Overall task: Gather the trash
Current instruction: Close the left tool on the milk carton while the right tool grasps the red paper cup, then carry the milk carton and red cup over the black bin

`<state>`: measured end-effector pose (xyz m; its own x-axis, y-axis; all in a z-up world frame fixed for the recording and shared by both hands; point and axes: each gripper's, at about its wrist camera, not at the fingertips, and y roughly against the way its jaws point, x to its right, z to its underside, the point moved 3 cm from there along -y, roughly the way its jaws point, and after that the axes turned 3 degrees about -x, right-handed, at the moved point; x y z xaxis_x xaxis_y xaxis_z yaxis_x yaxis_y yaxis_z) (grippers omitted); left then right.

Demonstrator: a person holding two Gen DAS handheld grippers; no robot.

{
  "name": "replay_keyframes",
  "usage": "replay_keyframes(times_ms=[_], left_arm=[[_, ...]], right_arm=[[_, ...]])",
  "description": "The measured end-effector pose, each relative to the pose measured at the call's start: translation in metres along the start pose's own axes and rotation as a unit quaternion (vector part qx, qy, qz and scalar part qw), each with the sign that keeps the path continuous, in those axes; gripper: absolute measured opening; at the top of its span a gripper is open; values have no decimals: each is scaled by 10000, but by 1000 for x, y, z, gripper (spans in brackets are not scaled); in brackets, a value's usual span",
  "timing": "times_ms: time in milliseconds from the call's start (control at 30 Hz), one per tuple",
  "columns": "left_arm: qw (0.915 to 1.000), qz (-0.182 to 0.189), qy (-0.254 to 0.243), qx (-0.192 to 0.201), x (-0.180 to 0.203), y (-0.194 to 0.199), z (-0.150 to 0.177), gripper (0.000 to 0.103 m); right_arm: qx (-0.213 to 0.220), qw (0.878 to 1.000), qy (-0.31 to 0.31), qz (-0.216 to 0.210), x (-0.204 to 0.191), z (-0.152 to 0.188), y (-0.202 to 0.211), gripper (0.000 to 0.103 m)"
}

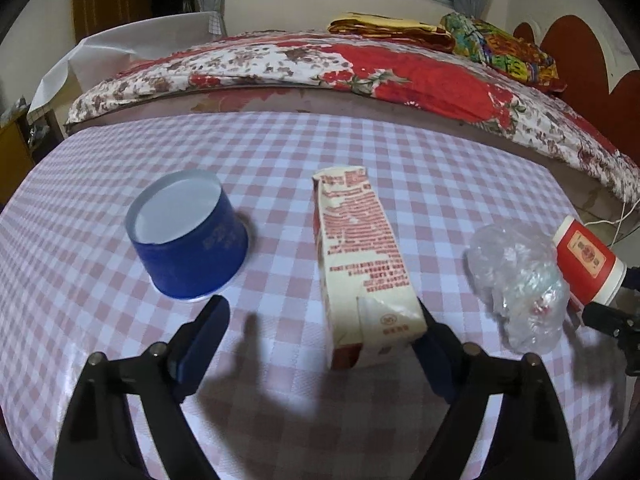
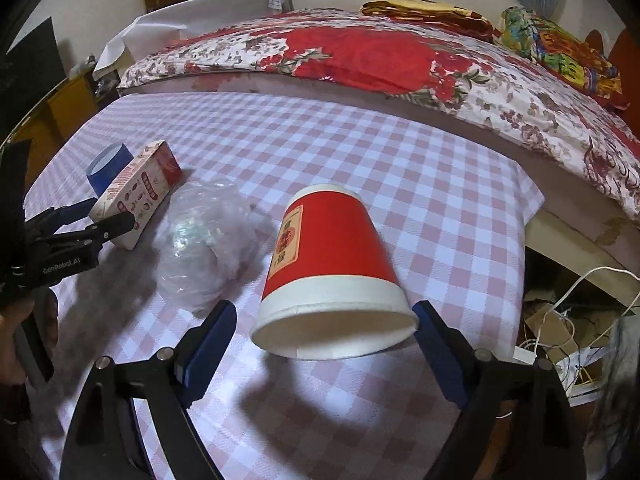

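A cream and red carton [image 1: 356, 264] lies on the checked table [image 1: 280, 152], its near end between the fingers of my left gripper [image 1: 320, 340]. That end sits close against the right finger, far from the left one, and the jaws stand open. An upturned blue cup [image 1: 186, 236] stands to the left. A red paper cup [image 2: 332, 268] lies on its side, mouth towards me, between the open fingers of my right gripper [image 2: 326, 340]. Its rim is near the right finger, with a gap at the left one. Crumpled clear plastic [image 2: 204, 248] lies between carton and cup.
A bed with a red floral quilt [image 1: 360, 68] runs along the table's far side. In the right wrist view the table edge [image 2: 532, 208] drops off at the right, with cables and clutter [image 2: 560, 336] on the floor below. A hand [image 2: 16, 320] holds the left gripper [image 2: 100, 216].
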<state>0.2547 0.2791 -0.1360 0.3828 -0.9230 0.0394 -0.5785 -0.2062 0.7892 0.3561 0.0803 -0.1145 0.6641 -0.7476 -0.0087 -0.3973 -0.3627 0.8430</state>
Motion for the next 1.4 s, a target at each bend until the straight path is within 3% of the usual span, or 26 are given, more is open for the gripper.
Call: replay_keyframes(times_ms=[133, 200, 267, 333, 400, 800, 1400], left_arm=[[9999, 128, -51, 22, 4, -2, -4, 86], [9994, 312, -111, -85, 6, -6, -6, 68], [9989, 418, -144, -156, 8, -8, -6, 39], [9985, 505, -150, -136, 8, -7, -5, 38], [9983, 556, -167, -73, 8, -2, -4, 38], [9963, 694, -411, 281, 11, 41, 5, 38], [9847, 1314, -1041, 472, 81, 109, 54, 38]], right_arm=[[-46, 10000, -86, -13, 1, -4, -6, 89], [-111, 9999, -79, -25, 0, -3, -8, 76], [-69, 9999, -88, 23, -1, -3, -3, 72], [-30, 9999, -117, 46, -1, -4, 1, 61], [-38, 9999, -138, 79, -2, -3, 5, 58], [160, 9995, -261, 119, -10, 23, 40, 57], [825, 9907, -881, 623, 11, 109, 174, 57]])
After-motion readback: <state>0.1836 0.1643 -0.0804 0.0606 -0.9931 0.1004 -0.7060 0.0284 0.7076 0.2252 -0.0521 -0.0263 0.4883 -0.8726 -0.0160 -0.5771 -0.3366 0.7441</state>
